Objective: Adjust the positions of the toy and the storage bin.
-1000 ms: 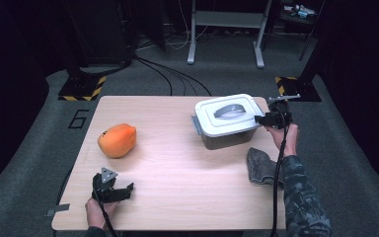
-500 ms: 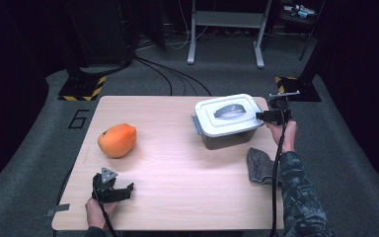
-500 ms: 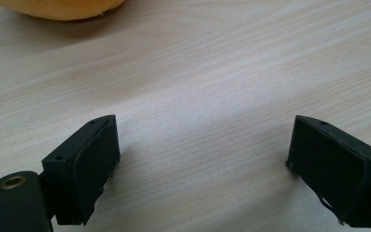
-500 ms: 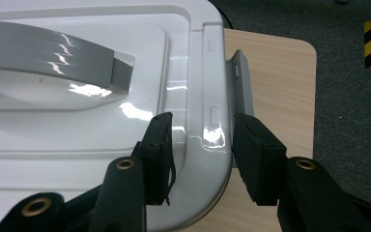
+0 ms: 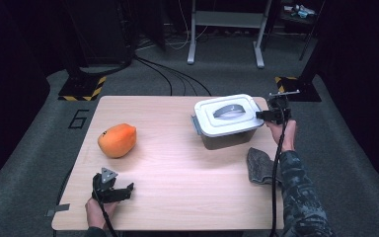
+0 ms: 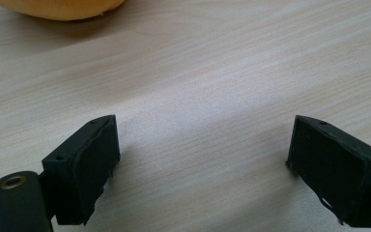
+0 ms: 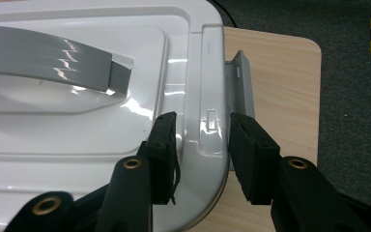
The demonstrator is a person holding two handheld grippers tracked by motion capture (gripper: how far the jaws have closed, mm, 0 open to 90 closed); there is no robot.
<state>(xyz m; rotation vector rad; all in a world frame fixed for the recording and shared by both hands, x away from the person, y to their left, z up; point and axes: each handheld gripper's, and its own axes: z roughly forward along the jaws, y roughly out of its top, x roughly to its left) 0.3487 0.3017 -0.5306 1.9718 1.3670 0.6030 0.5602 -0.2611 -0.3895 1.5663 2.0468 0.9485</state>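
A grey container with a white lid (image 5: 227, 118) and a grey handle stands at the table's right back. My right gripper (image 5: 265, 114) reaches it from the right. In the right gripper view the jaws (image 7: 203, 145) straddle the lid's raised right edge (image 7: 207, 87), beside the grey side clip (image 7: 241, 82). They have just been closing, and the pads now touch that edge on both sides. My left gripper (image 5: 121, 190) rests open on the wood near the front left, its jaws (image 6: 200, 164) wide apart with nothing between them. An orange fruit (image 5: 117, 139) lies behind it (image 6: 58, 7).
A grey cloth (image 5: 259, 165) lies on the table (image 5: 177, 168) in front of the container, beside the right forearm. Black cables cross the carpet behind the table, where a metal stand's legs rise. Yellow-black floor plates sit at the back left and right.
The right gripper has nudged slightly toward the lid's right edge. The left gripper, the fruit, the cloth and the container stay where they were.
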